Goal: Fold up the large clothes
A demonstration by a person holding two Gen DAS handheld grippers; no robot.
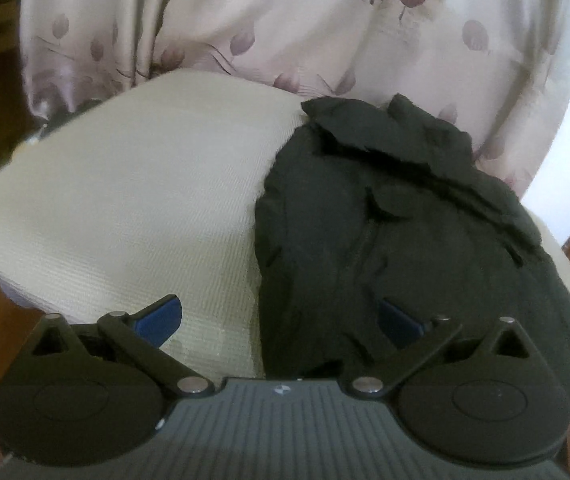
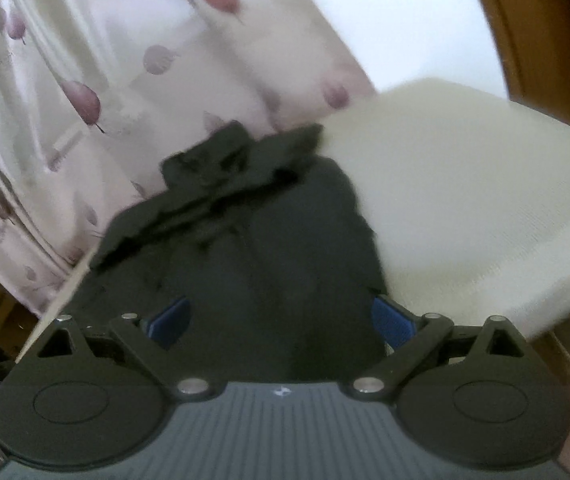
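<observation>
A black garment (image 1: 417,236) lies bunched on a cream cloth-covered table (image 1: 125,200), with a ragged fold of it piled at the far end. In the left wrist view it fills the right half of the table. My left gripper (image 1: 279,320) is open above the garment's near left edge, one blue pad (image 1: 159,316) over cream cloth and the other over black fabric. In the right wrist view the black garment (image 2: 277,248) runs up the middle. My right gripper (image 2: 281,320) is open and spans its near end, holding nothing.
A pale curtain with purple flowers (image 1: 245,32) hangs close behind the table. The cream table cloth (image 2: 465,184) shows bare to the garment's right in the right wrist view. Brown wooden furniture (image 2: 525,28) stands at the far right, and clutter sits low on the left.
</observation>
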